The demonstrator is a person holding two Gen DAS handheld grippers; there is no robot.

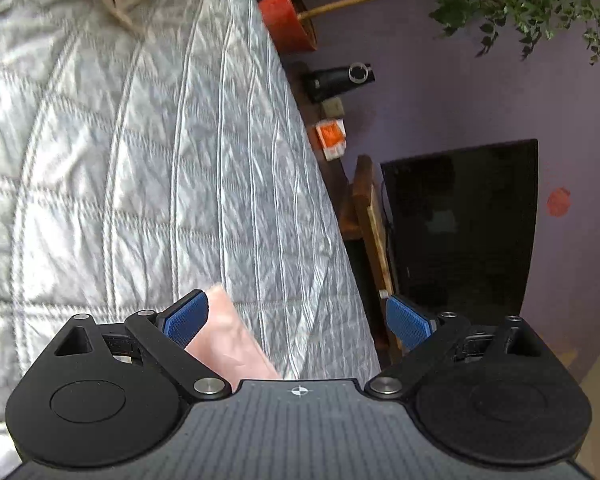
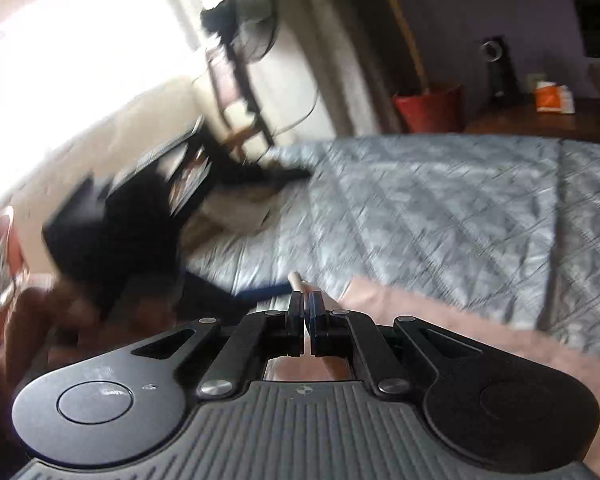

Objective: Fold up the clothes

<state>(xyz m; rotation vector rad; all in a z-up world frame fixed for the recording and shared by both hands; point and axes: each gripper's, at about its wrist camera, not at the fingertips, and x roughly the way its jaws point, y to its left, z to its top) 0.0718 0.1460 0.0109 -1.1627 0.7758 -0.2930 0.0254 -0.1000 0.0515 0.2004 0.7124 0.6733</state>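
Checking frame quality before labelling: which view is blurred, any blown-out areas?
Right wrist view: heavy motion blur on the left side, window blown out white, only the right gripper and the bedspread nearest it fairly sharp. Left wrist view: mostly sharp, slight smear on the far left of the bedspread, fisheye bending at the edges; left gripper crisp.

The quilt (image 1: 140, 160) is silver-grey, stitched in a diamond and stripe pattern. On it lies a plain pale pink garment (image 1: 228, 336). Beyond the quilt's far edge stand a red plant pot (image 1: 286, 20), an orange-and-white packet (image 1: 332, 138) and a purple wall (image 1: 440, 100). The left gripper (image 1: 296, 320) is black with 2 blue ribbed pads (image 1: 186, 320).
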